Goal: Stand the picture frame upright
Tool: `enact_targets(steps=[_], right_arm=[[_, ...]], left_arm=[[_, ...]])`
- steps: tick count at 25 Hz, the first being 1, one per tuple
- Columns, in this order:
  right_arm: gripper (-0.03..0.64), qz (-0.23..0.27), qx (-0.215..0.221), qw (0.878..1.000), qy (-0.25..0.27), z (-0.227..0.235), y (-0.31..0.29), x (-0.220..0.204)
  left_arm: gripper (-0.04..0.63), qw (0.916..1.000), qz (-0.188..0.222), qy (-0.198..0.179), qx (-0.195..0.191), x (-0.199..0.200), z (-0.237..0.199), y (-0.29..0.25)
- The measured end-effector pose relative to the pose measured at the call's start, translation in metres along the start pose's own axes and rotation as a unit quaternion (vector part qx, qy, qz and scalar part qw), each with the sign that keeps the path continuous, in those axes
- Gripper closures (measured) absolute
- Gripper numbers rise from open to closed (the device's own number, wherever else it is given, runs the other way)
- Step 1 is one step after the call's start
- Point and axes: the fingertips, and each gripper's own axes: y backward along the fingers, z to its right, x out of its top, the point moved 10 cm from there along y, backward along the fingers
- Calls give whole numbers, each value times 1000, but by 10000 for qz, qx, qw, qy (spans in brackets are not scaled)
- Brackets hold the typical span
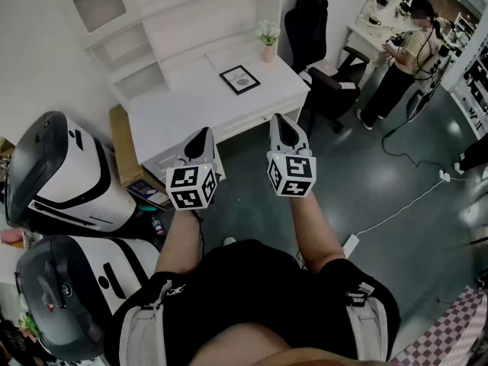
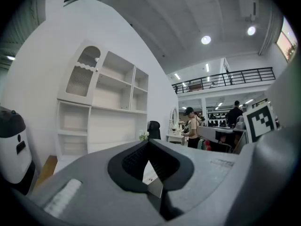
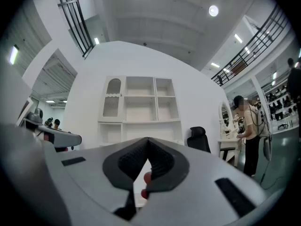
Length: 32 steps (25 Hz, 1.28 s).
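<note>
So far nothing of the task is done, as far as the pictures show: the picture frame (image 1: 239, 79) lies flat on its back toward the rear of the white desk (image 1: 191, 101), untouched, and the person holding the grippers stands back from the desk with open floor between. The approach, the grasp and the tilting-up are all left, I judge.

The room is a large, bright hall with a dark, glossy floor (image 1: 381, 181) and white walls. Two bulky white-and-black machines (image 1: 57, 174) stand at the left. The desk carries a tall white shelf unit (image 1: 152, 21) along its back, its compartments bare. A black office chair (image 1: 309, 29) sits at the desk's right end, and another person (image 1: 404, 59) stands beyond it at a dressing table. A flat cardboard box (image 1: 126, 147) leans at the desk's left side. On the desk, a small pink vase of flowers (image 1: 268, 38) stands near the frame, apart from it.

The left gripper (image 1: 203, 132) and right gripper (image 1: 279, 119) are held roughly level in front of the body, both with jaws pressed together on nothing.
</note>
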Motion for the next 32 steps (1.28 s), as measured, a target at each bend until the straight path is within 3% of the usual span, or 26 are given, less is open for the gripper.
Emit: enact_targets(steps=[7,12,32], right_arm=[[615,115,-57,9999,-8,-7,-8,-2],[615,69,-79,9999,77,-15,-21,-4],[615,-17,-369,9986,378,-67,-84,-17]], left_arm=[[580,10000,11,37,15,-2,-14,-6],[579,9995,-12,322,-21,-5,-29,-16],[580,9989,42,148,-448,-4,-107,-51]])
